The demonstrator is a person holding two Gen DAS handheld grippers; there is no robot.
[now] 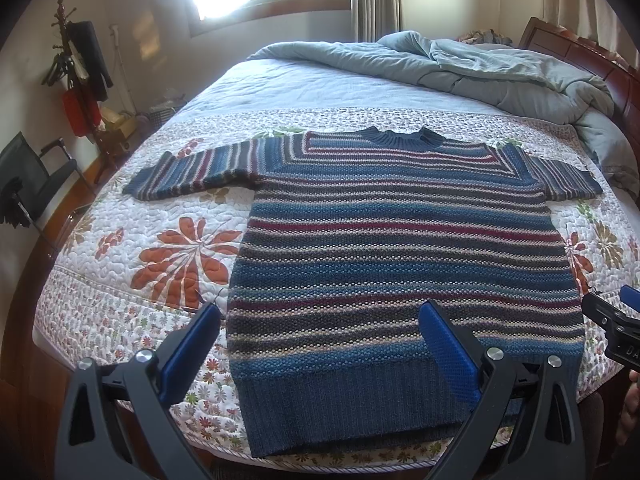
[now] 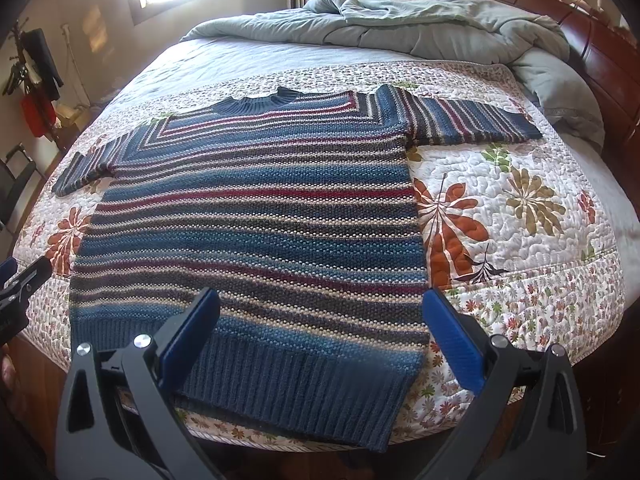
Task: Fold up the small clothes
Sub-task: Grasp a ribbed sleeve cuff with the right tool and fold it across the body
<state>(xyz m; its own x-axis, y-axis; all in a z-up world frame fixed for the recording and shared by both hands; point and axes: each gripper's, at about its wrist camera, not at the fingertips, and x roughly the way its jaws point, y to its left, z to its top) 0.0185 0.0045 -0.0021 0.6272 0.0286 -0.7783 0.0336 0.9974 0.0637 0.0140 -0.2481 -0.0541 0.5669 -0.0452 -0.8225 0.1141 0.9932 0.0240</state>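
The striped knit sweater (image 1: 404,248) lies flat and face up on the floral quilt (image 1: 132,280), ribbed hem at the near bed edge, collar far, both sleeves spread sideways. The left wrist view cuts the right sleeve short behind the body's curve; the right wrist view shows it whole. The left gripper (image 1: 320,354) hovers over the hem's left corner, the right gripper (image 2: 322,338) over the right half, both with blue pads spread wide and pinching nothing. A rumpled grey duvet (image 1: 480,68) lies far right; only the left view shows the coat stand (image 1: 76,72) clearly.
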